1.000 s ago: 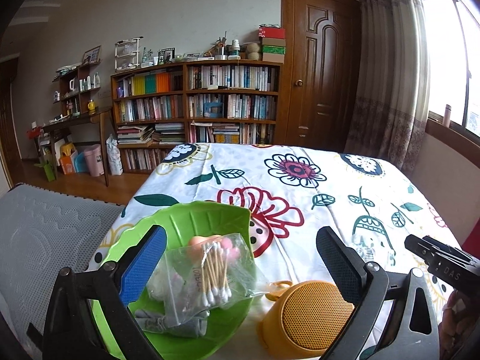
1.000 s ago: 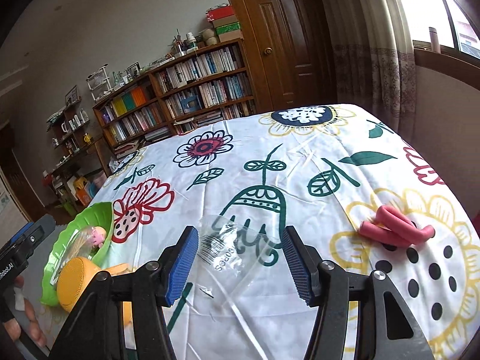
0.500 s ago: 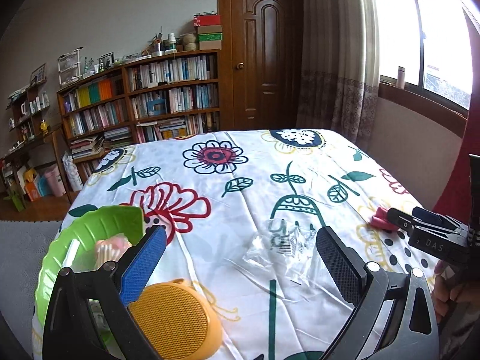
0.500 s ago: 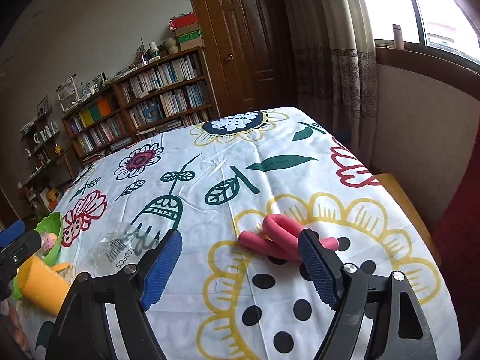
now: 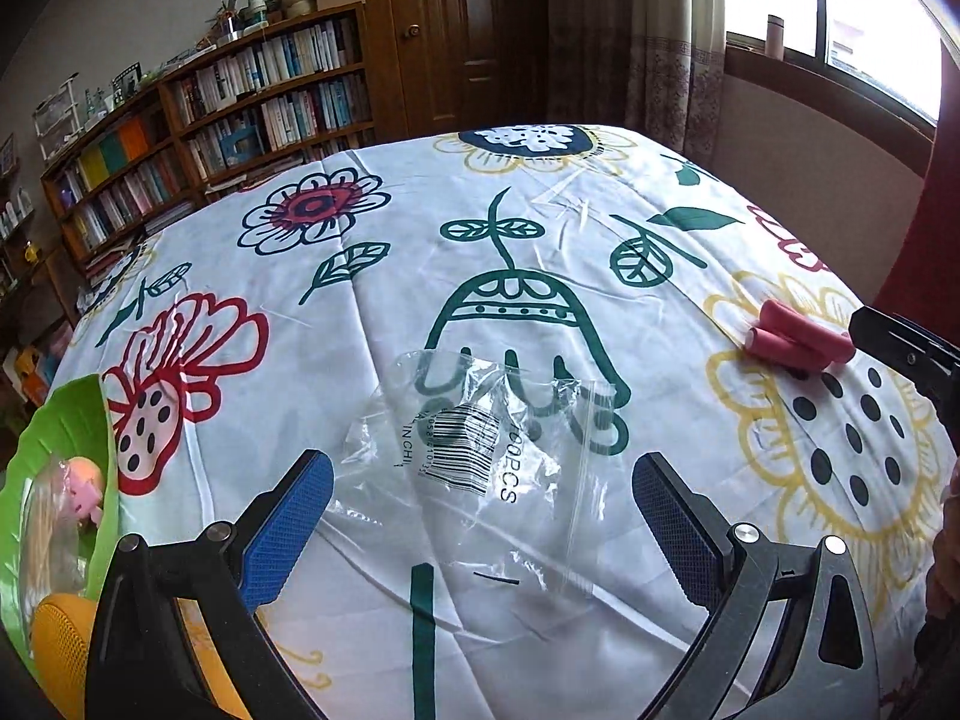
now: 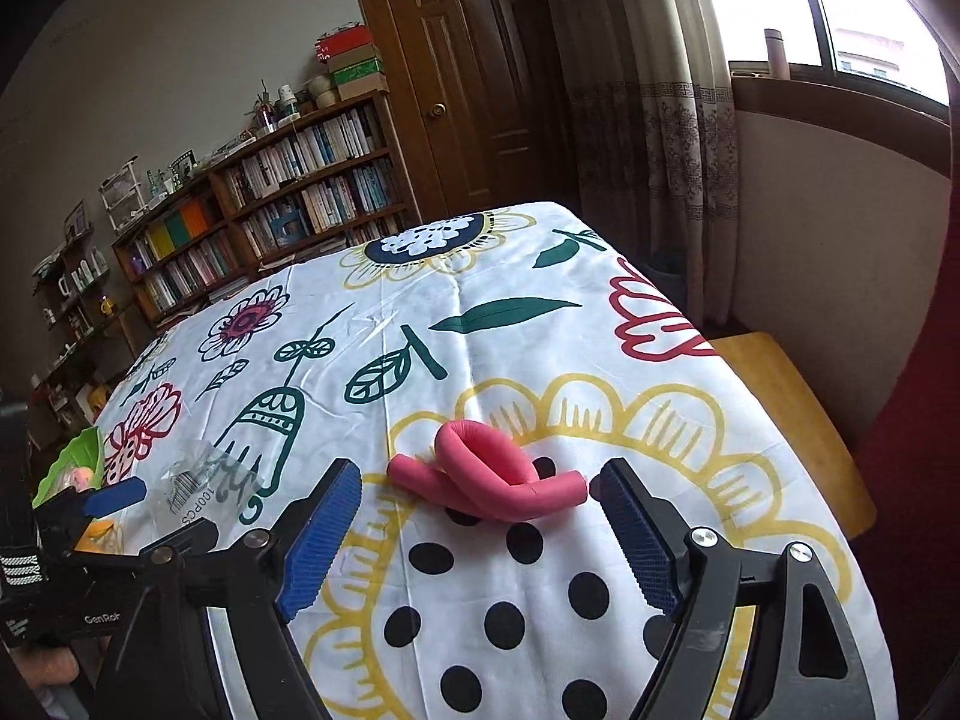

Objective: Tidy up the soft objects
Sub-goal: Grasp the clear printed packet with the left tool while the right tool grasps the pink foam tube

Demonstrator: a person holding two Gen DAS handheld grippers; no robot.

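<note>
Pink foam roller (image 6: 489,483) (looped) lies just ahead of the right gripper (image 6: 477,531), jaws wide, empty.

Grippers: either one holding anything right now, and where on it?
Nothing held. The left gripper is open above the clear plastic bag; the right gripper is open just short of the pink foam roller.

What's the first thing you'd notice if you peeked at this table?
Probably the pink foam roller, twisted into a loop on the flowery tablecloth, right in front of the open right gripper. Next, the crinkly clear plastic bag lying flat before the open left gripper.
</note>
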